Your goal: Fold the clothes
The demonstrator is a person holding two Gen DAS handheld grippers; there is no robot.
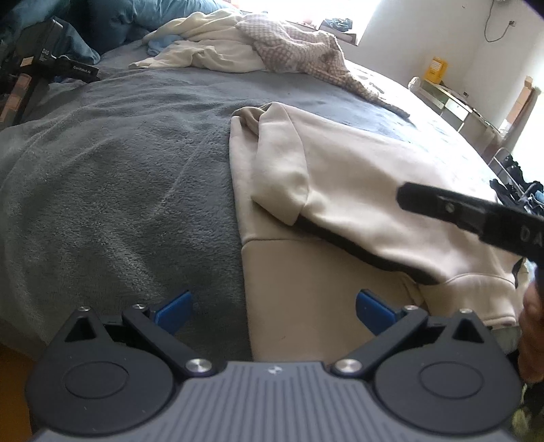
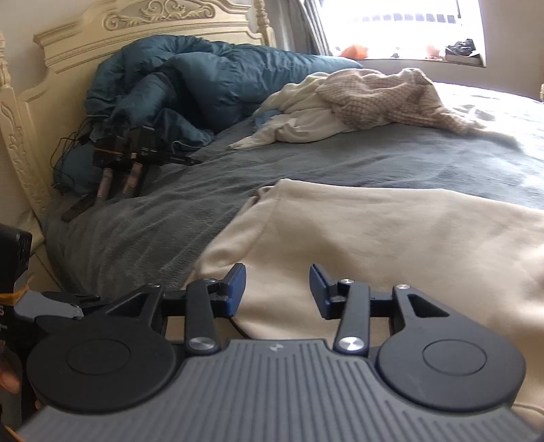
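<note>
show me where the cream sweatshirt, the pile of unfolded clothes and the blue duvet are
cream sweatshirt (image 1: 357,176): left wrist view, on its flat body.
pile of unfolded clothes (image 2: 374,98): right wrist view, on the knitted top.
blue duvet (image 2: 190,78): right wrist view, on its bunched middle.

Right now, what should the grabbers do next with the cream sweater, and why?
Probably fold the sweater in half. Its sleeve is already folded across the body, and both the left gripper and right gripper are open and empty.

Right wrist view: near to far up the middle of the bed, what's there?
right gripper, jaws open with nothing between them → cream sweatshirt → bare grey blanket → pile of unfolded clothes → window
</note>
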